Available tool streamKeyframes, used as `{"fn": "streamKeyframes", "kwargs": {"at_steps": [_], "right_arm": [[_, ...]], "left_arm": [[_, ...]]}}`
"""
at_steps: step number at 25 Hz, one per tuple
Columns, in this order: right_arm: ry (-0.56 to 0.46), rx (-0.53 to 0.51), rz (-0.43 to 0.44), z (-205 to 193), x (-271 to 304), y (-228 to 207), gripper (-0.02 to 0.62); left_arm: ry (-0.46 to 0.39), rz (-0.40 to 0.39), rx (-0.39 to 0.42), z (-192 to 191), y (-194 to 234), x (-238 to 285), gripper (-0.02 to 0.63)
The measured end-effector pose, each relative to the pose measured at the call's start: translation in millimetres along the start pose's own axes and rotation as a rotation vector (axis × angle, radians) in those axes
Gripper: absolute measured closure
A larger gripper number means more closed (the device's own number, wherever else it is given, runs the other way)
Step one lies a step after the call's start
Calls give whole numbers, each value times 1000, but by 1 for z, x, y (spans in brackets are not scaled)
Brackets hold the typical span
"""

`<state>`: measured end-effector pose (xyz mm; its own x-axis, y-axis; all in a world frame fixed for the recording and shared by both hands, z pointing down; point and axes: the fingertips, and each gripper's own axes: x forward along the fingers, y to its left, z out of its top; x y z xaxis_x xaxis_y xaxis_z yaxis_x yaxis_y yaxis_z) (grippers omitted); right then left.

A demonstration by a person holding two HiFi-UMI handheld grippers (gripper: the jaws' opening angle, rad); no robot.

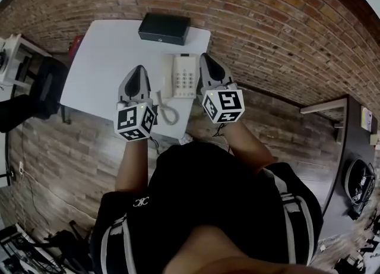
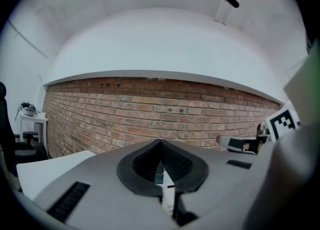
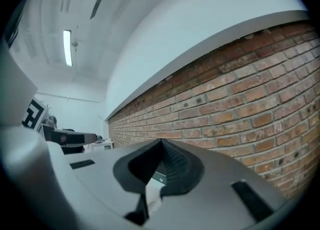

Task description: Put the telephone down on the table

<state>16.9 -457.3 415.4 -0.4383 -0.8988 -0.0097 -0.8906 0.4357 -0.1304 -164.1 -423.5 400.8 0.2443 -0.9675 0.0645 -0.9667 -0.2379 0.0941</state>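
Note:
The white telephone [image 1: 184, 75] lies on the white table [image 1: 101, 65], keypad up, and its coiled cord [image 1: 169, 113] hangs over the near edge. My left gripper [image 1: 139, 69] hovers just left of the phone with its jaws shut and nothing in them. Just right of the phone is my right gripper [image 1: 205, 59], also shut and empty. Both are raised above the table and point level at the brick wall. In the left gripper view the closed jaws [image 2: 160, 140] face the bricks; the right gripper view shows its closed jaws [image 3: 161, 140] the same way.
A black box [image 1: 164, 28] sits at the table's far edge against the brick wall [image 1: 267, 23]. A dark office chair [image 1: 41, 91] stands to the left and a dark desk [image 1: 356, 148] to the right. The floor is wood planks.

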Motion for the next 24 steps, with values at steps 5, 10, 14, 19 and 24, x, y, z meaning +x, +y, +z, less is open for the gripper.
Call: {"fn": "streamKeyframes", "kwargs": {"at_steps": [5, 10, 14, 19, 24], "right_arm": [[11, 4, -20, -6, -18, -2, 597], [13, -1, -24, -8, -27, 1, 597], [19, -2, -23, -9, -32, 1, 597], [19, 4, -15, -9, -34, 3, 597], [17, 11, -1, -11, -36, 7, 597]], "left_arm": [[46, -5, 10, -16, -18, -13, 603], [69, -6, 17, -20, -24, -19, 603], [77, -15, 17, -22, -30, -20, 603], [78, -20, 22, -22, -35, -22, 603], [85, -20, 16, -23, -34, -24, 603]]}}
